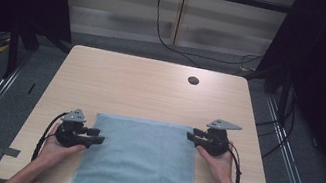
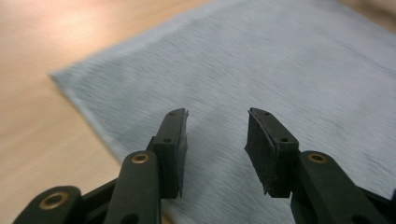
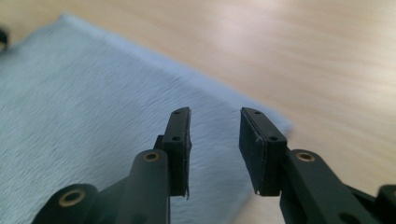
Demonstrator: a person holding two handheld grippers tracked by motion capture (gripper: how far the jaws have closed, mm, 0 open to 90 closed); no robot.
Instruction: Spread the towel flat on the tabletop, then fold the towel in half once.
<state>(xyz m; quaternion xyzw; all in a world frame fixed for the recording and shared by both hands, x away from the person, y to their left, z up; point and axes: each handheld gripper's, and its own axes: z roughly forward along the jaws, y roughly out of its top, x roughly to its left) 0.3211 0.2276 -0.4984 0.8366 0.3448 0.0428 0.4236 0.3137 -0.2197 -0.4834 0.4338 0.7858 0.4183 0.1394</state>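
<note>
Light blue towel (image 1: 141,161) lies flat at near middle of worktop (image 1: 151,87), near edge hanging over. Left hand-held gripper (image 1: 100,139) and right hand-held gripper (image 1: 189,136) flank far corners, jaws apart, nothing clamped (no fold visible yet). Grasping and folding seem left.

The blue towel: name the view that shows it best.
The high view: the blue towel lies flat with both far corners and side edges visible, its near end overhanging the table. The left gripper view shows its far left corner, the right gripper view its far right corner.
</note>
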